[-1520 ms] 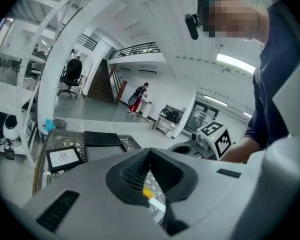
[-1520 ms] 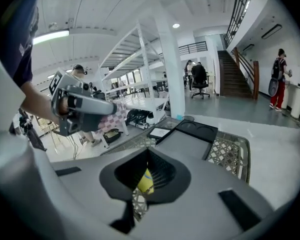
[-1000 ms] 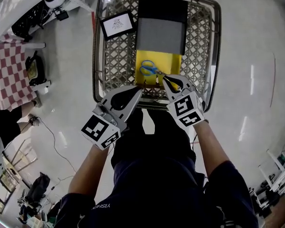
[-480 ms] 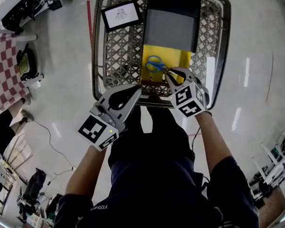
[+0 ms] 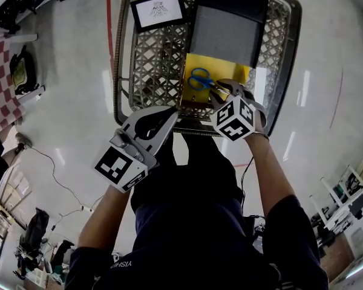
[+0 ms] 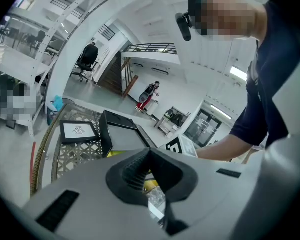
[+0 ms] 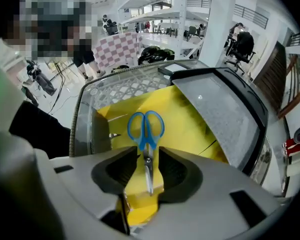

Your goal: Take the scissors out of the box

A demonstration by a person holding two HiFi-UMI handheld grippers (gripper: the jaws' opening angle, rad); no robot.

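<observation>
Two pairs of tongs hang at the near end of a wire basket (image 5: 117, 53) that stands on the shiny floor (image 5: 66, 119). Inside the basket sits a box (image 5: 233, 74) with a yellow lining, its grey lid (image 5: 224, 38) lying beyond the yellow part, on the side away from the person. The scissors (image 5: 199, 79) lie flat on the yellow lining, closed, with the blue handles away from the person and the blades pointing back toward them. The right tongs (image 5: 221, 89) point steeply down into the box; their jaws have just been opening and now stand wide apart. From the right gripper view the scissors (image 7: 146, 134) lie straight along the gap of the right tongs (image 7: 147, 156), blades between the two pads with yellow showing on either side, so the pads do not press on them. The left tongs (image 5: 172, 112) sit just beside the right ones, over the basket's near rim and outside the box. In their own view the left tongs (image 6: 150, 151) have their jaws together at the tip with nothing between. A framed card (image 5: 160, 9) lies in the far left corner of the basket, well apart from the box's yellow part.
</observation>
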